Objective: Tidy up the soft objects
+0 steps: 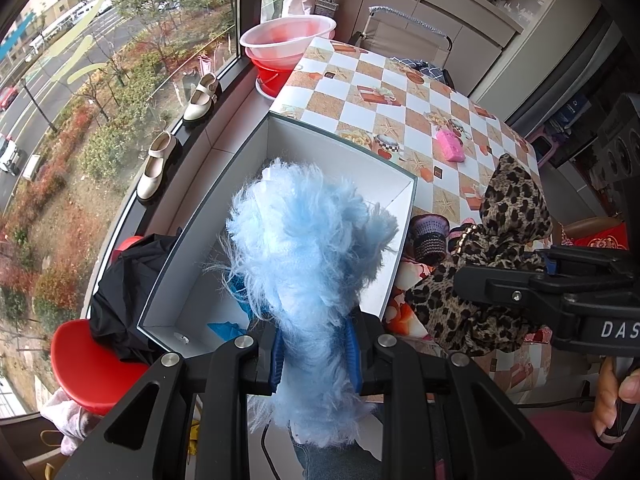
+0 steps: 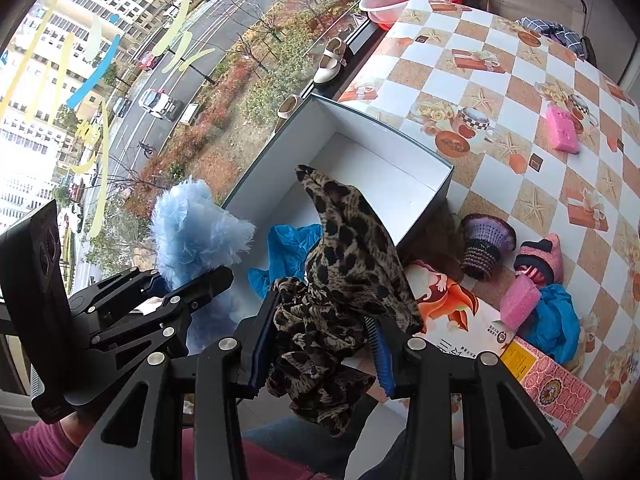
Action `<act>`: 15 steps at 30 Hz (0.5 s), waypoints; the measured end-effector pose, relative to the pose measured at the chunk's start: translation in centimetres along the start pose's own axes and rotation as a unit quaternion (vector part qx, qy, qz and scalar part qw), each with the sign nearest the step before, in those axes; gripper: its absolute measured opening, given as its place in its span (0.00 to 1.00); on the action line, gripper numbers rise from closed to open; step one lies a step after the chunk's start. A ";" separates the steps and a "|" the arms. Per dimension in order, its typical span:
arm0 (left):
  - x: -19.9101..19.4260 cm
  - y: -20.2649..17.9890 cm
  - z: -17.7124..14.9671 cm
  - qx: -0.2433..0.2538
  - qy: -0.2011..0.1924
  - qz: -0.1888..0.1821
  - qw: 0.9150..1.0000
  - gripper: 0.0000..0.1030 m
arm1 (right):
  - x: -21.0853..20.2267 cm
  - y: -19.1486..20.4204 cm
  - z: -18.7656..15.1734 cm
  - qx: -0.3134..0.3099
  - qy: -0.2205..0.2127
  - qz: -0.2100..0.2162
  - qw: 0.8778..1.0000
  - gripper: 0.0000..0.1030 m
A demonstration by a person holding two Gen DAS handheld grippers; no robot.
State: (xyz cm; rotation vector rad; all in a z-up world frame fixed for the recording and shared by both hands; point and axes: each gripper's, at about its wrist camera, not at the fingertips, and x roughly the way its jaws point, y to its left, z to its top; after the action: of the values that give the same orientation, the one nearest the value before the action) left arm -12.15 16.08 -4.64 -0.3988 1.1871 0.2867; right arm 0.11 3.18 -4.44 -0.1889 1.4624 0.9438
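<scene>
- our left gripper (image 1: 316, 346) is clamped on a fluffy light-blue fur piece (image 1: 308, 240); its long shaggy strands spill up and down past the blue pads, and it hangs over the near end of the white box (image 1: 340, 152).
- our right gripper (image 2: 320, 354) is clamped on a leopard-print cloth (image 2: 348, 264), brown with black spots, bunched and frilled at the bottom and rising to a point; it is held above the near edge of the box.
- inside the box we see one crumpled blue plastic piece (image 2: 288, 248) on the white floor.
- on the checked tablecloth (image 2: 500, 72) we count two pink sponges: one (image 2: 562, 128) far out, one (image 2: 519, 302) near the printed cartons.
- we count two knitted slippers, a purple one (image 2: 486, 246) just beside the box and a pink one (image 2: 540, 258) next to it.
- a second blue plastic piece (image 2: 556, 322) lies touching the near sponge.
- two cream shoes (image 1: 156, 166) stand on the window sill, well apart from the box.
</scene>
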 end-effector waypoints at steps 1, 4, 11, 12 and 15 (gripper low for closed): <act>0.0 0.0 0.0 0.000 0.000 0.000 1.000 0.26 | 0.0 0.0 0.0 0.000 0.000 0.000 1.000 0.42; 0.0 0.0 0.0 0.000 0.000 0.000 1.000 0.26 | 0.0 0.0 0.0 0.000 0.000 0.000 1.000 0.42; 0.2 -0.3 0.1 0.000 0.001 -0.001 1.000 0.26 | -0.1 -0.1 0.0 0.002 0.001 -0.001 1.000 0.42; 0.2 -0.4 0.2 0.001 0.000 -0.002 1.000 0.26 | -0.2 -0.2 0.0 0.003 0.001 -0.002 1.000 0.42; 0.2 -0.5 0.1 0.004 0.001 -0.003 1.000 0.26 | -0.2 -0.3 0.0 0.003 0.001 -0.002 1.000 0.42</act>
State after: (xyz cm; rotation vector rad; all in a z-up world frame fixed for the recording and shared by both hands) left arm -11.80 15.69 -4.68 -0.3952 1.1895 0.2757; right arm 0.31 2.88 -4.41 -0.1889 1.4663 0.9365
